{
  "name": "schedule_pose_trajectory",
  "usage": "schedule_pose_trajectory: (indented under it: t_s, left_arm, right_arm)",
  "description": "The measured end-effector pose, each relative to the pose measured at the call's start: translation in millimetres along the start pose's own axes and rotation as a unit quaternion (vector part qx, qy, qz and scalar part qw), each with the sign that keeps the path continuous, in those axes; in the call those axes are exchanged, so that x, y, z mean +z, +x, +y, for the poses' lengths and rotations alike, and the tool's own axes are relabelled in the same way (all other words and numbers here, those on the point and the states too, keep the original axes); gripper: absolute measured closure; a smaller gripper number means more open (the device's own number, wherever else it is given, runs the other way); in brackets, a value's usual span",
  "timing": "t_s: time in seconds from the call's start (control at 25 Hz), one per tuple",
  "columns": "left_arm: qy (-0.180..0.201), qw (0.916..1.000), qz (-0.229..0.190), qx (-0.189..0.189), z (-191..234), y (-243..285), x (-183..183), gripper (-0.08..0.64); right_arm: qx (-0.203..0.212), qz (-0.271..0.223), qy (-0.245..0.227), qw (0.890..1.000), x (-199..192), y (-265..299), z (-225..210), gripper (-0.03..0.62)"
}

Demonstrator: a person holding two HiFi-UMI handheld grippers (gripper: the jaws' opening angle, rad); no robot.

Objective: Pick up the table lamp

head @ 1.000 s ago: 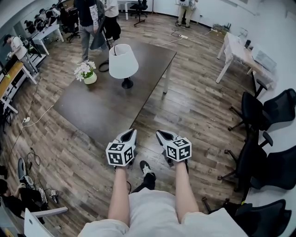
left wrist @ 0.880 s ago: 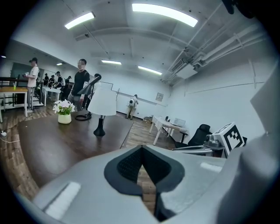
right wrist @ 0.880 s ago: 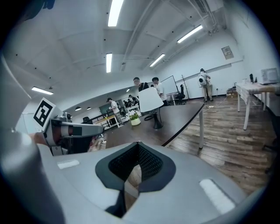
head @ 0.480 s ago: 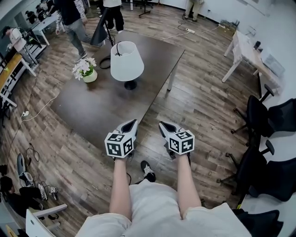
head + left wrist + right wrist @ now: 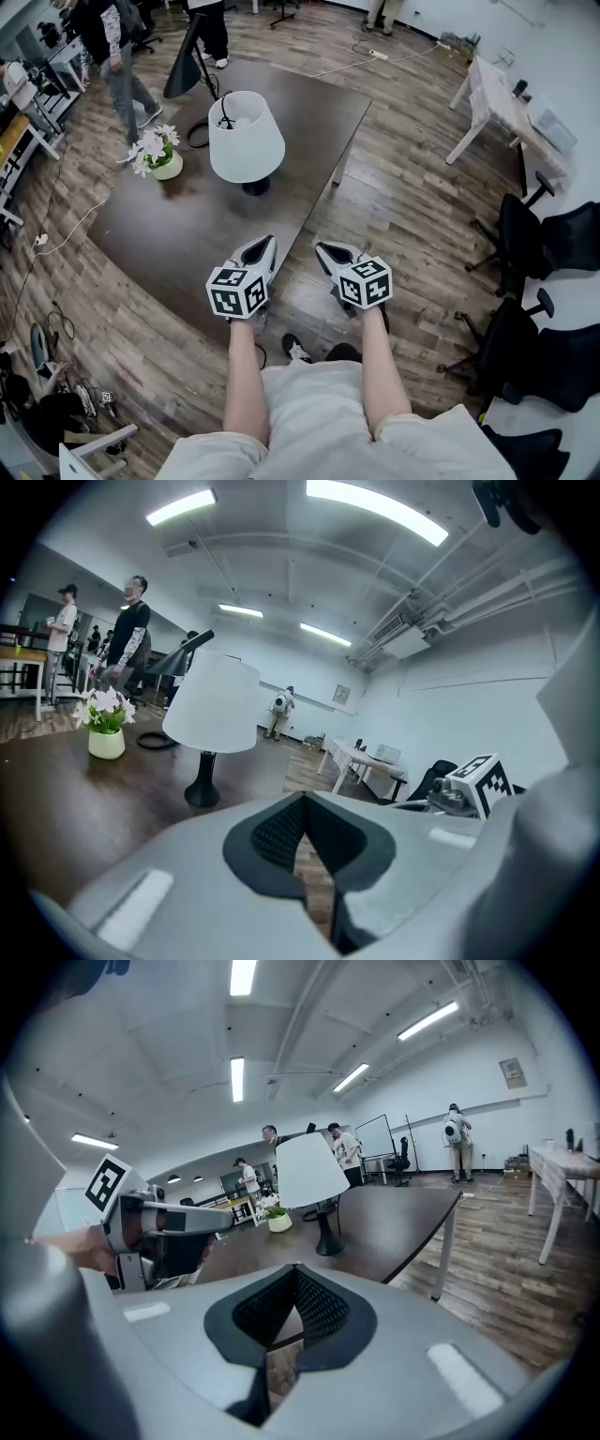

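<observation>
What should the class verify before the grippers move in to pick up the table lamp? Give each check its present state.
1. Table lamp upright on the table: ok.
2. Jaws open to take it: not ok; left gripper and right gripper are shut, empty.
3. Grippers at the lamp: not ok; both well apart from it.
4. Way to its base: ok; flower pot stands aside.
5. Cable free: cannot tell; a black cable coils behind the base.

Table lamp (image 5: 246,139): white conical shade on a slim dark stem with a round black base. It stands upright on the dark desk (image 5: 206,225), well apart from the fingers (image 5: 259,253), ahead of the left pair.
</observation>
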State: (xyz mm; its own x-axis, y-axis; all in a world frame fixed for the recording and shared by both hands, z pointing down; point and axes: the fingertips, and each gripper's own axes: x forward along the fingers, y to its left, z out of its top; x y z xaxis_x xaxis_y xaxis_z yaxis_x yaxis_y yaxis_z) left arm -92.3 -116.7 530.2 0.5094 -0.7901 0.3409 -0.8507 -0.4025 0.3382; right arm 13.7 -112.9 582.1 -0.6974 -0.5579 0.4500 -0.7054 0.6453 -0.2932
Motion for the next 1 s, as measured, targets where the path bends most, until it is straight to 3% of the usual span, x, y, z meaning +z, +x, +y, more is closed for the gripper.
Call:
schedule_pose_trajectory:
  t_s: [0.12, 0.32, 0.56, 0.76, 1.0]
  left_arm:
    - [0.008, 1.0, 0.003, 0.005, 7, 7, 4, 0.56]
    - [0.019, 0.9993, 0.007, 0.032, 27, 16, 17, 0.56]
    - [0.02, 0.9963, -0.015, 0.083, 60, 37, 63, 0.56]
    - [0.011, 0.9894, -0.051, 0.136, 85, 53, 113, 0.56]
    - [-0.005, 0.9788, -0.088, 0.185, 102, 71, 143, 0.56]
  right_arm:
    - [0.003, -0.006, 0.006, 1.0, 7, 12, -10, 0.568]
    - [0.053, 0.008, -0.022, 0.998, 15, 50, -10, 0.568]
    - [0.093, 0.028, -0.033, 0.995, 45, 117, -30, 0.568]
    - [0.101, 0.028, -0.055, 0.993, 71, 166, -53, 0.568]
    - [0.138, 0.049, -0.082, 0.986, 66, 209, -71, 0.568]
